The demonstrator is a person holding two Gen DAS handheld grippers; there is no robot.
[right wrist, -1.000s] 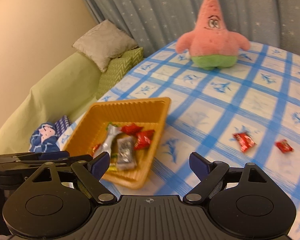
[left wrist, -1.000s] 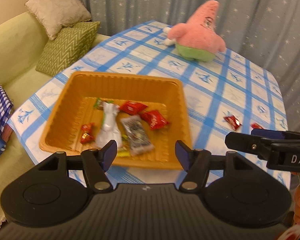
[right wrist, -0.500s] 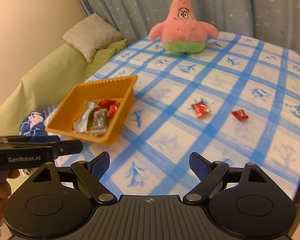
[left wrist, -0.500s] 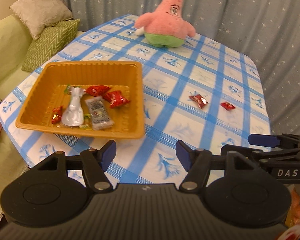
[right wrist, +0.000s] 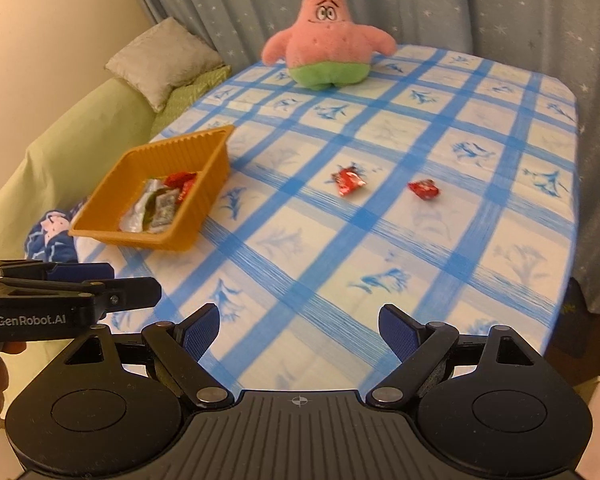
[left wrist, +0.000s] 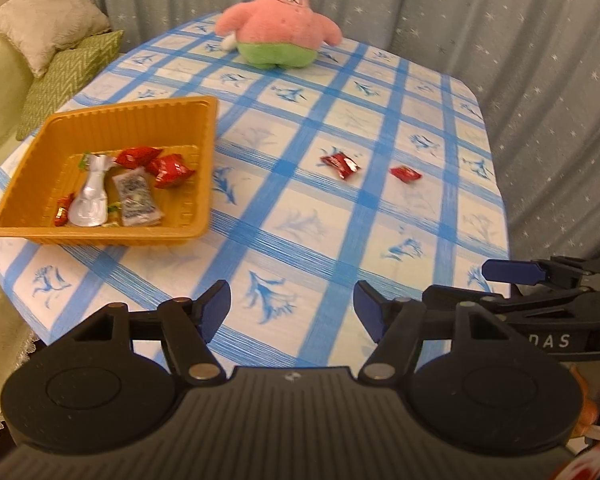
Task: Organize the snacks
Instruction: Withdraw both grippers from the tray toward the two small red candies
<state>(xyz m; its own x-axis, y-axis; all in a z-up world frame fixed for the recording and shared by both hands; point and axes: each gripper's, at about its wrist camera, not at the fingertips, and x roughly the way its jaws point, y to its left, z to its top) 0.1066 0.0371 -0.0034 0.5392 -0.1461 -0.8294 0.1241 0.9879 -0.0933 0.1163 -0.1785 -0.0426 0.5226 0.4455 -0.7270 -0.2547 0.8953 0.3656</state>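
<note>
An orange tray at the table's left holds several wrapped snacks, among them a silver pouch and red wrappers. Two red candies lie loose on the blue-checked cloth: a larger one and a smaller one to its right. My left gripper hangs over the near edge, its jaws opening with nothing between them. My right gripper stands open and empty beside it, also well short of the candies.
A pink star plush toy sits at the table's far side before a starred grey curtain. A green sofa with cushions runs along the left. The table's right edge drops off by the curtain.
Both grippers have pulled back and to the right, away from the tray. The tray now lies far left and the two loose candies sit ahead. The left jaws stand slightly wider.
</note>
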